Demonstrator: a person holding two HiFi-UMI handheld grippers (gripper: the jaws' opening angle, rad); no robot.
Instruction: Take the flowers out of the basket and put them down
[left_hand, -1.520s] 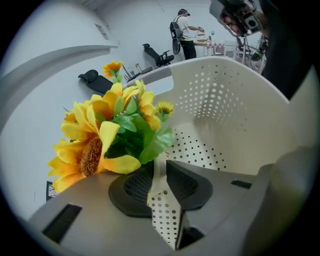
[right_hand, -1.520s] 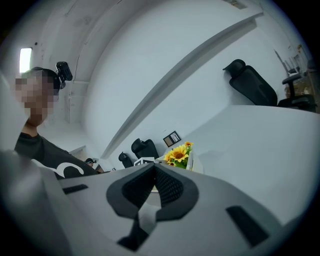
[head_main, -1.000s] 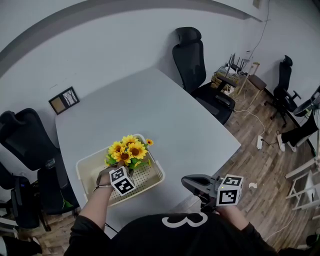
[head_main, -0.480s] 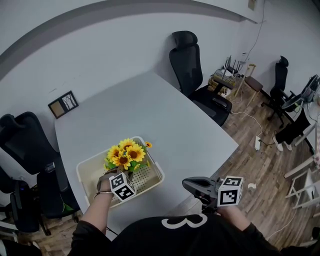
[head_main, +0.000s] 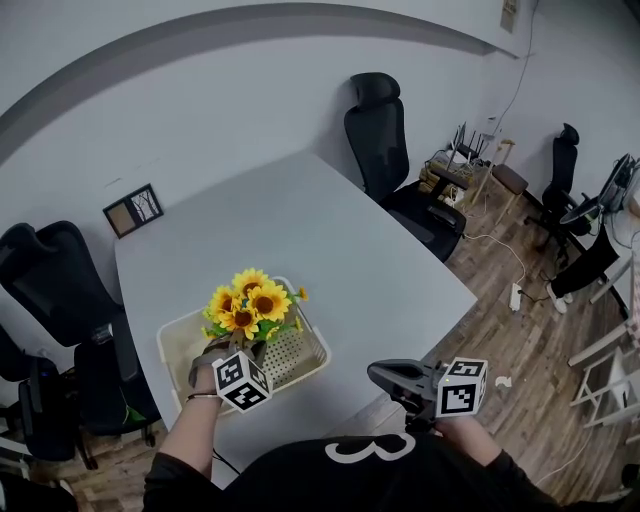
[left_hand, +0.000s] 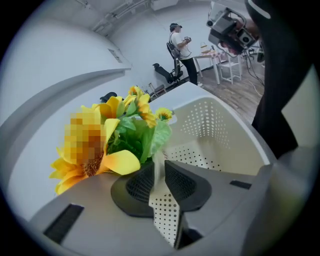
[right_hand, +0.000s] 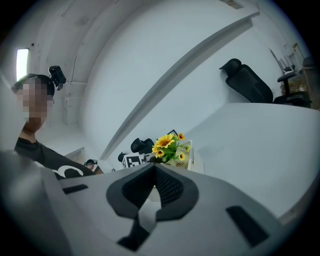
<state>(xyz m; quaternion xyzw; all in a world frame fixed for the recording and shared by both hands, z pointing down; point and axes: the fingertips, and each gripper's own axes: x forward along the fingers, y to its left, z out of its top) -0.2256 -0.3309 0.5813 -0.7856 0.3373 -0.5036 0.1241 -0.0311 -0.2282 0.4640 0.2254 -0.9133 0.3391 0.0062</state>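
At 9 o'clock of the head view, 2 black office chairs (head_main: 48, 288) stand against the table's left edge. A small picture frame (head_main: 133, 209) lies flat on the pale table (head_main: 345, 245), at about 10 o'clock from the basket.

The cream perforated basket (head_main: 306, 354) sits at the table's near-left corner, at 7 o'clock of the view. The sunflowers (head_main: 248, 303) – a bunch of yellow heads with green leaves – stand over the basket's left half, above its rim. The left gripper (left_hand: 159, 169) reaches in from 6 o'clock of the bunch and points steeply down. Its jaws are clamped on the pale stem just under the leaves. Through the narrow gap below the stem the basket's dotted floor shows; I cannot tell whether the stem ends touch it. In the left gripper view the basket's far wall (left_hand: 220, 122) curves off toward 2 o'clock, and a person (left_hand: 180, 45) stands far back at 12 o'clock.

The right gripper (head_main: 376, 372) hangs at 5 o'clock of the head view, off the table's near edge and well apart from the basket. It lies nearly level, its jaw tips closed together on nothing. Its own view shows the sunflowers small at 12 o'clock of the jaws.

A high-backed black chair (head_main: 385, 135) stands at the table's 1 o'clock corner. On the wooden floor (head_main: 525, 390) at 3 o'clock lies a white power strip (head_main: 517, 296).
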